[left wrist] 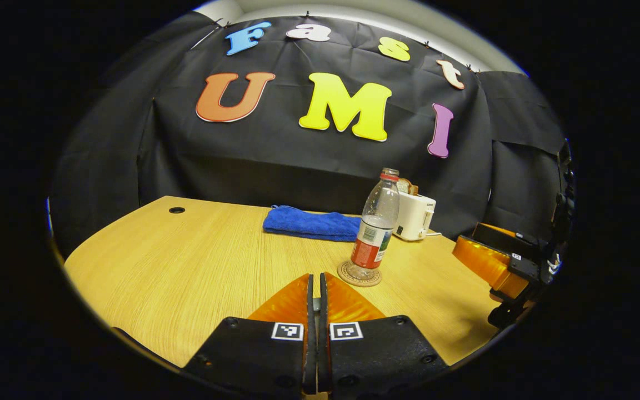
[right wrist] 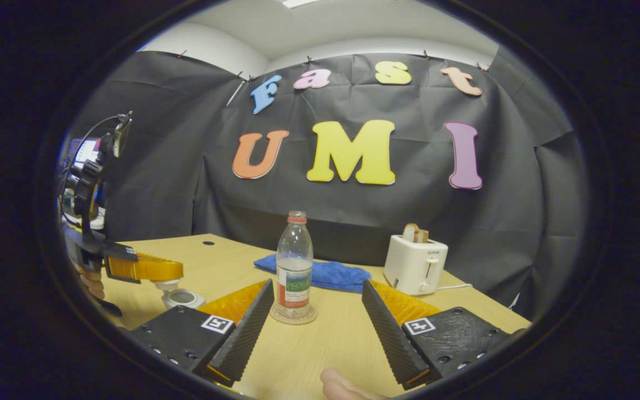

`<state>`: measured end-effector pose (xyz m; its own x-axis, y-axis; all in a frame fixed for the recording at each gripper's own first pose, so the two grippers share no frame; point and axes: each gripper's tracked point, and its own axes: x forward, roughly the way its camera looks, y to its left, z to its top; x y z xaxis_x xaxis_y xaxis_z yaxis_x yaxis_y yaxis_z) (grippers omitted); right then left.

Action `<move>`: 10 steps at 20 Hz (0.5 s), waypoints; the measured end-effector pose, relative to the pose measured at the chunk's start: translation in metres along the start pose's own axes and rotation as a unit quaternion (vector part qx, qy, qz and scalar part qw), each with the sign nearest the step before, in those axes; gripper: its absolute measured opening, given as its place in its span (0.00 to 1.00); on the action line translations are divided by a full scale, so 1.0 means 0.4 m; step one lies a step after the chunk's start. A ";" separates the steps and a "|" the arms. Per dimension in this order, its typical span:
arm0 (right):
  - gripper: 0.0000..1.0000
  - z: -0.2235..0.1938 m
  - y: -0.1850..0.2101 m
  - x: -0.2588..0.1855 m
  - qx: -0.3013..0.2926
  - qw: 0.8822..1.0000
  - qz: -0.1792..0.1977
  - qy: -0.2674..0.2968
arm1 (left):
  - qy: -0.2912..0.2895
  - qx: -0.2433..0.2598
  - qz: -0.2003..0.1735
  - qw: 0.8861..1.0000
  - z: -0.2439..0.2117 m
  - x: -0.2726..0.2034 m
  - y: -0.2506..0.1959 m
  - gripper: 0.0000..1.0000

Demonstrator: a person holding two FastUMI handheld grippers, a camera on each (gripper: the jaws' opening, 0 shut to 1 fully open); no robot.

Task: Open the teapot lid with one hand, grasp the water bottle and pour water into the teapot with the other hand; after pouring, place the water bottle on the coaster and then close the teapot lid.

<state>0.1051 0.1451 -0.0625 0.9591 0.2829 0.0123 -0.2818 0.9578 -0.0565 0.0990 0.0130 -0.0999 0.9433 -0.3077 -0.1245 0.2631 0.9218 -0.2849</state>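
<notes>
Right gripper view shows the water bottle (right wrist: 294,265) standing upright on its round coaster (right wrist: 293,316) on the bench (right wrist: 320,344), so pouring seems finished, and the right claw (right wrist: 316,316) is spread wide with the bottle ahead between its fingers, touching neither. At the left of this view the left claw (right wrist: 173,270) hangs just over a small white teapot (right wrist: 182,297), probably to put the lid back. Left gripper view shows its fingers (left wrist: 298,297) pressed together, but whether they pinch the lid I cannot tell.

Clear water bottle (right wrist: 294,265) upright on round coaster (left wrist: 359,274), uncapped
</notes>
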 end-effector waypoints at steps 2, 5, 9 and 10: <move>0.95 0.000 -0.012 -0.011 0.011 1.000 -0.001 -0.004 | 0.000 -0.012 -0.018 1.000 -0.014 0.013 -0.025 0.04; 0.95 -0.003 -0.031 -0.023 0.026 1.000 -0.003 -0.009 | 0.002 -0.002 -0.013 1.000 -0.031 0.023 -0.029 0.03; 0.96 -0.002 -0.041 -0.040 0.030 0.999 -0.005 -0.013 | -0.003 0.021 -0.010 1.000 -0.040 0.040 -0.044 0.04; 0.95 -0.007 -0.044 -0.044 0.029 0.999 -0.007 -0.011 | -0.002 0.024 -0.005 1.000 -0.041 0.046 -0.042 0.04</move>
<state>0.0932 0.1232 -0.0646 0.9622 0.2704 0.0339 -0.2706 0.9627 0.0028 0.1085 -0.0118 -0.1129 0.9409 -0.3172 -0.1187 0.2828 0.9287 -0.2398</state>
